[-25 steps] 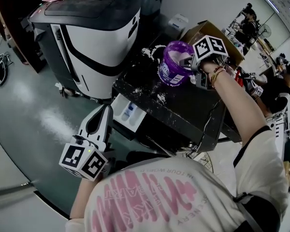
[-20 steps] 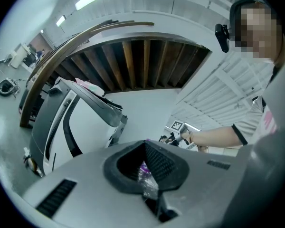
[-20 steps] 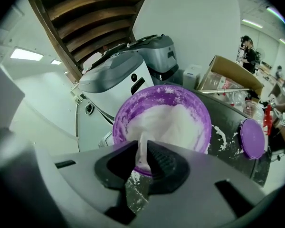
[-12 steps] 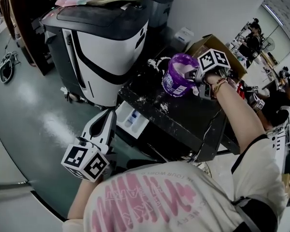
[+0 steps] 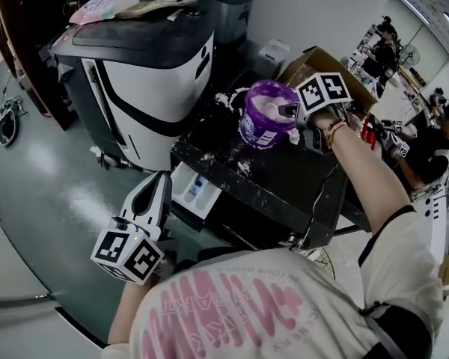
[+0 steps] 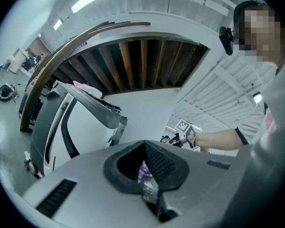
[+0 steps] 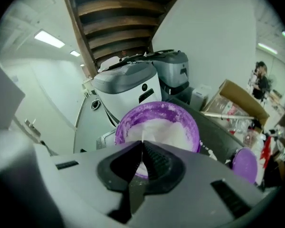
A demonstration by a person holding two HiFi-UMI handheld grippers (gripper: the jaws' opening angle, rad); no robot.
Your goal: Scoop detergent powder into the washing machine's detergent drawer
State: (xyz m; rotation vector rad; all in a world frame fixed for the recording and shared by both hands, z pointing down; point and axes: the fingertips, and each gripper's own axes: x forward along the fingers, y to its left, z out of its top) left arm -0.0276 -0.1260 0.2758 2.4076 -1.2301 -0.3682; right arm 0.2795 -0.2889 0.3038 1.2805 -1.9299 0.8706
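A purple tub (image 5: 263,117) full of white detergent powder (image 7: 161,129) stands on a black bench (image 5: 284,172) beside the washing machine (image 5: 146,66). My right gripper (image 5: 289,114) reaches over the tub's near rim. Its jaws (image 7: 142,142) are shut on a thin white piece that sticks up from the powder and looks like a scoop handle. The white detergent drawer (image 5: 198,188) is pulled out below the bench edge. My left gripper (image 5: 162,179) hangs low just left of the drawer and points up, shut (image 6: 145,144), with nothing seen in it.
Spilled powder (image 5: 243,168) dots the bench. A purple lid (image 7: 244,165) lies to the right of the tub. An open cardboard box (image 5: 314,54) stands behind the tub. A second machine (image 7: 173,72) stands behind the washer. People sit at the far right (image 5: 434,137).
The head view has swung a little. My right gripper stays at the tub's rim and my left gripper keeps its place by the drawer.
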